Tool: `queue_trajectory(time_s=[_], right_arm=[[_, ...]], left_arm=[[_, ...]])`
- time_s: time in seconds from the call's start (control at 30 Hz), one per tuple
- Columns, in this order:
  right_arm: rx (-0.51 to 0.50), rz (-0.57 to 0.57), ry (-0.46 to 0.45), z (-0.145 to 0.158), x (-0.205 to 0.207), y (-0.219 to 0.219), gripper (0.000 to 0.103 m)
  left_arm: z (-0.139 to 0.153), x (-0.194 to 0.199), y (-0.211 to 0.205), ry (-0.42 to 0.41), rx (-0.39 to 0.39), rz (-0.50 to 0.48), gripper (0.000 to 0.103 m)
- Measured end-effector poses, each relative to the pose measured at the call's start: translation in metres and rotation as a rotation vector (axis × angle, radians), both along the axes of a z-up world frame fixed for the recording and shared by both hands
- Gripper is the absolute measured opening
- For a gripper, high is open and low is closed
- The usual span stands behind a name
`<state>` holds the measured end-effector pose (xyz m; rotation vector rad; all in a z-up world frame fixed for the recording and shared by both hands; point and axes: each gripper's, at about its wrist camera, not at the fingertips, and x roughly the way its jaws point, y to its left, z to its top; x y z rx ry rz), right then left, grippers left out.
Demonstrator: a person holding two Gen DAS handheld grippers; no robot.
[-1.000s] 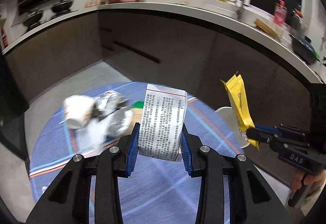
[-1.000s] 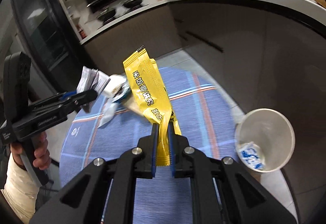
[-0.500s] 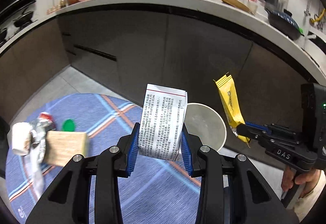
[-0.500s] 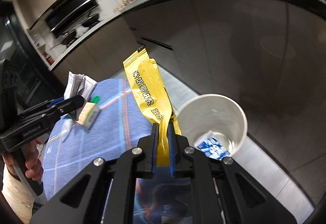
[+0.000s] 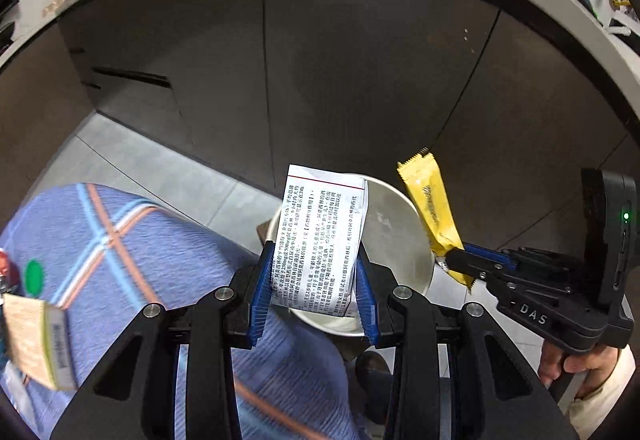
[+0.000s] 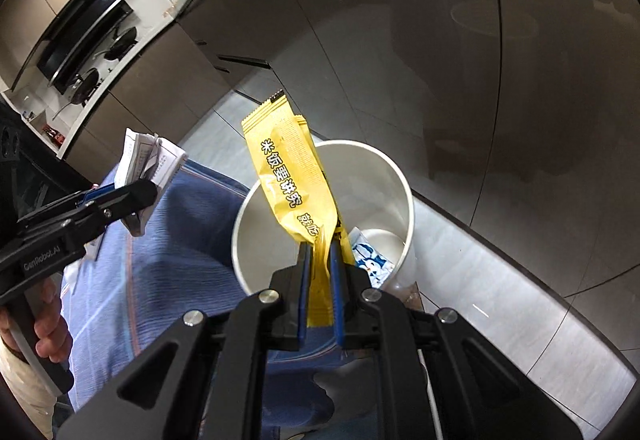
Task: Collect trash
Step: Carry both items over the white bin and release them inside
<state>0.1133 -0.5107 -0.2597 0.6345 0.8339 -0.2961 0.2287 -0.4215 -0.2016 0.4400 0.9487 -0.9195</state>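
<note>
**Two pieces held over the bin, more trash left**

The left gripper (image 5: 316,300) pinches a printed leaflet (image 5: 320,240); the right gripper (image 6: 320,280) clamps a yellow wrapper (image 6: 292,184). Both hang above the white bin (image 6: 404,200), which holds one blue packet (image 6: 370,256). A cardboard piece (image 5: 36,344) waits on the tabletop (image 5: 160,260) at 8 o'clock.

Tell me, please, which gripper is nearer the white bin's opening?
Right, by a little. The right gripper holds the yellow wrapper over the white bin; the left gripper holds the printed leaflet at its table-side rim.
</note>
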Motion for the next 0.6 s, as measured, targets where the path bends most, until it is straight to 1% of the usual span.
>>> queue_trajectory(time_s=[0.13,0.33,0.43,0.47,0.53,0.57,0.6], right_arm=[[0.010,0.005,0.023,-0.017,0.009,-0.011,0.011],[0.009,0.018,0.042,-0.033,0.021,-0.024,0.014],[-0.005,0.038,0.050,-0.038,0.026,-0.024,0.021],[-0.011,0.043,0.053,-0.037,0.025,-0.023,0.022],[-0.031,0.058,0.065,-0.040,0.029,-0.023,0.023],[-0.046,0.065,0.071,-0.041,0.030,-0.021,0.026],[-0.051,0.071,0.069,-0.042,0.030,-0.020,0.028]], left_arm=[[-0.021,0.006,-0.017,0.027,0.034,-0.010,0.035],[-0.040,0.016,-0.031,0.035,0.082,-0.002,0.036],[-0.047,0.021,-0.035,0.037,0.095,0.010,0.037],[-0.049,0.022,-0.035,0.037,0.098,0.011,0.038],[-0.051,0.024,-0.037,0.031,0.104,0.018,0.048],[-0.052,0.024,-0.037,0.025,0.104,0.023,0.050],[-0.052,0.024,-0.038,0.020,0.103,0.026,0.057]])
